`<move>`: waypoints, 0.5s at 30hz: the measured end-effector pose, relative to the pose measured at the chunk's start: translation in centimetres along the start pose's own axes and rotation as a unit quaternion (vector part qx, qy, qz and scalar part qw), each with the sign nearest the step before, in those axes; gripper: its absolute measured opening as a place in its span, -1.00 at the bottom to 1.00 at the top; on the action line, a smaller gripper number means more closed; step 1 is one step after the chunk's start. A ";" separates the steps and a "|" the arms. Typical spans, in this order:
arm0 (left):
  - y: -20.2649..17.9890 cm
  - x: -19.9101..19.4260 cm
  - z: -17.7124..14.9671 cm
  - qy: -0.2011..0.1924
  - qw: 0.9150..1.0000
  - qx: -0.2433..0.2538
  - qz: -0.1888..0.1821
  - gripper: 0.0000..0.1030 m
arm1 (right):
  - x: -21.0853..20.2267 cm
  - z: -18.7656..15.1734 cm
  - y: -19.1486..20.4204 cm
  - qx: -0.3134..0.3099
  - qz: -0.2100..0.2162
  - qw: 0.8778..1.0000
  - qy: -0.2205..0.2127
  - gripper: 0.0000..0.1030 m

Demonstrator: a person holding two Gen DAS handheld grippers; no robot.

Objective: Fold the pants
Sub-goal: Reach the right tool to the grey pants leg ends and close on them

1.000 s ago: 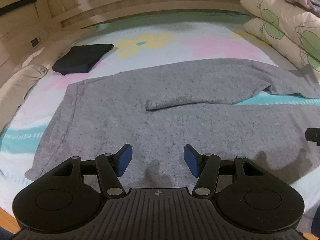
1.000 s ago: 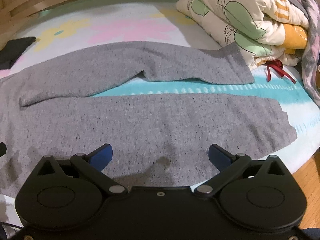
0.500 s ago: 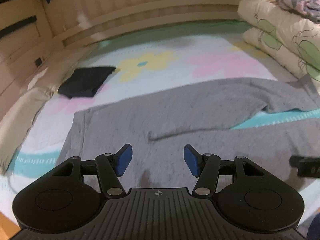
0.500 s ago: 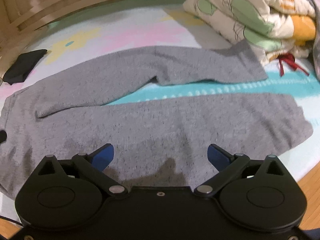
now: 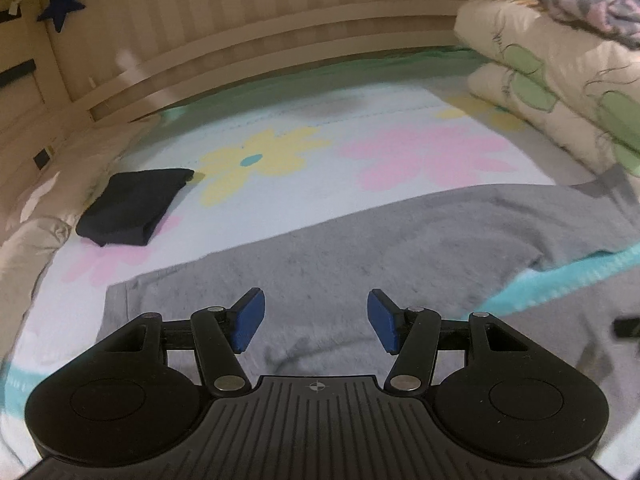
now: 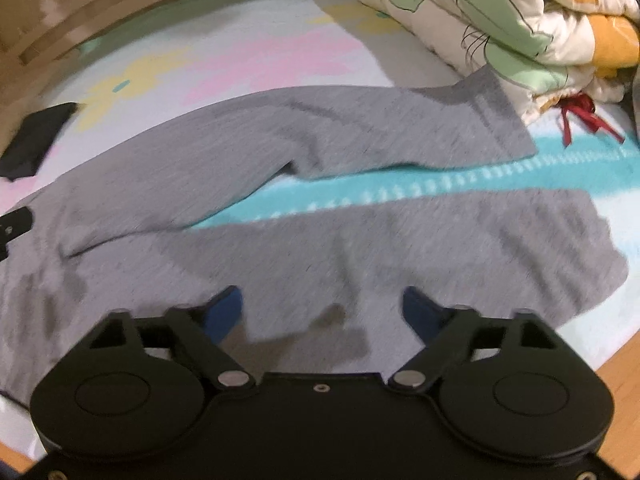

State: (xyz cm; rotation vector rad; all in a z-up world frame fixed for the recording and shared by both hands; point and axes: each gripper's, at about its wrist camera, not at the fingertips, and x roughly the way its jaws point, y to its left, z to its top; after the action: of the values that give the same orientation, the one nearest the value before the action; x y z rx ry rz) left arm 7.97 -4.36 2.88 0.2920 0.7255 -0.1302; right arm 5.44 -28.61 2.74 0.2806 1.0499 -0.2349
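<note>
Left gripper [image 5: 316,322], black with blue pads, hangs above the waist end of the grey knit pants [image 5: 360,264]; its jaws stand apart with nothing between them, only cloth below; no contact with the fabric is visible. Right gripper [image 6: 322,312], same build, hangs above the nearer leg of the grey knit pants [image 6: 360,248]; its jaws are closing, still apart, with no cloth caught between the pads; the picture is blurred here.

The pants lie spread flat on the bed sheet printed with pink and yellow flowers and a teal band [image 6: 460,184]; waist to the left in the right wrist view, two legs running right; the legs are parted, with the teal band showing between them; the farther leg's cuff reaches the foot of the stacked bedding.

Beyond the pants: a folded dark navy garment [image 5: 134,204] lies on the sheet, well apart from the waistband; a folded cream quilt with green leaf print [image 5: 552,92] is stacked at the right; a red ribbon [image 6: 584,118] hangs just beside the quilt's lower edge; farthest, a pale wooden slatted headboard [image 5: 260,12] with a dark blue star ornament [image 5: 64,4] at its left.
</note>
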 end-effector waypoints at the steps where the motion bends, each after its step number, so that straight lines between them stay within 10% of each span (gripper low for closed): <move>1: 0.2 0.8 0.1 0.005 1.000 0.001 0.005 0.08 | 0.5 1.2 -0.1 0.002 -0.004 1.000 0.004 0.34; 15: 0.6 5.2 0.7 0.055 0.998 -0.015 -0.026 0.08 | 12.2 15.9 -2.5 0.130 -0.069 0.989 0.015 0.71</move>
State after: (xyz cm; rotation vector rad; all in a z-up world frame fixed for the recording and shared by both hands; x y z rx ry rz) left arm 12.42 -4.06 0.00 0.2528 0.8442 -0.1537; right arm 23.46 -37.02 -0.84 0.4476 1.0712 -0.4956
